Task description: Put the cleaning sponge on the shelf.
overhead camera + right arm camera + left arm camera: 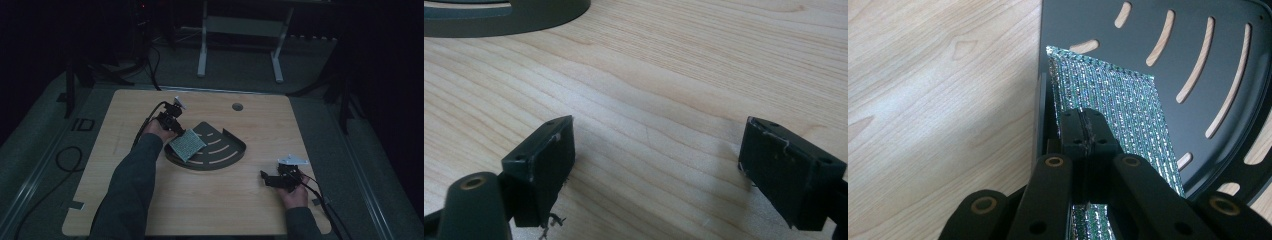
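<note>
Wooden table (200, 200), left gripper (1087, 131) pinching glittery sheet (1118, 100), right gripper (656, 170) agape

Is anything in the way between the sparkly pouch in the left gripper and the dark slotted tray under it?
Nothing visible. The left gripper is shut on the pouch, which hangs tilted over the tray; the tray's floor under it looks bare. The right gripper rests open, well aside.

Mid-frame, the left gripper (172, 121) holds a glittery pad (186, 145) tilted over the dark slotted tray's (227, 150) left edge. The right gripper (281, 179) rests lower right on the table (210, 200).
</note>
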A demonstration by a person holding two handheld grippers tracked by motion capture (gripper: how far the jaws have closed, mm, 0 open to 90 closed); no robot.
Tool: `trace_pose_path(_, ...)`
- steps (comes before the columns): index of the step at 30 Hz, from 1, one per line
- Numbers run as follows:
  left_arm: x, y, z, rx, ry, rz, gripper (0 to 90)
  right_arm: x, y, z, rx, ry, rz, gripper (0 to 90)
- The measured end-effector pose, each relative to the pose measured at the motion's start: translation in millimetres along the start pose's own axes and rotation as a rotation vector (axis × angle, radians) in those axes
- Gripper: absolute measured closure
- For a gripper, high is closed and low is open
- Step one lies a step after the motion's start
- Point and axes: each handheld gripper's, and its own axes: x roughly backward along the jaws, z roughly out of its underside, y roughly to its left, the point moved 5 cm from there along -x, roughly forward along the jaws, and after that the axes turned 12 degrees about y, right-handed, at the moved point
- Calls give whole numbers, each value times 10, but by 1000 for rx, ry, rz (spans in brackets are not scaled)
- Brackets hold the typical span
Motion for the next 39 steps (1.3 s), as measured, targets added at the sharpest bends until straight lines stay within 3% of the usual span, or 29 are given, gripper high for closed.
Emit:
trace_pose_path(7, -16, 23, -38, 30, -33, 2, 898, 0, 0, 0, 0, 0, 0, 142)
trace_pose_path(11, -20, 30, -33, 34, -28, -1, 898, 0, 0, 0, 0, 0, 0, 142)
trace_pose_path(19, -14, 3, 43, -27, 40, -56, 898, 0, 0, 0, 0, 0, 0, 143)
trace_pose_path(23, 14, 7, 60, -38, 45, -65, 895, 0, 0, 0, 0, 0, 0, 143)
trace_pose_path(39, 194, 92, 155, -10, 11, -126, 658, 0, 0, 0, -1, 0, 0, 143)
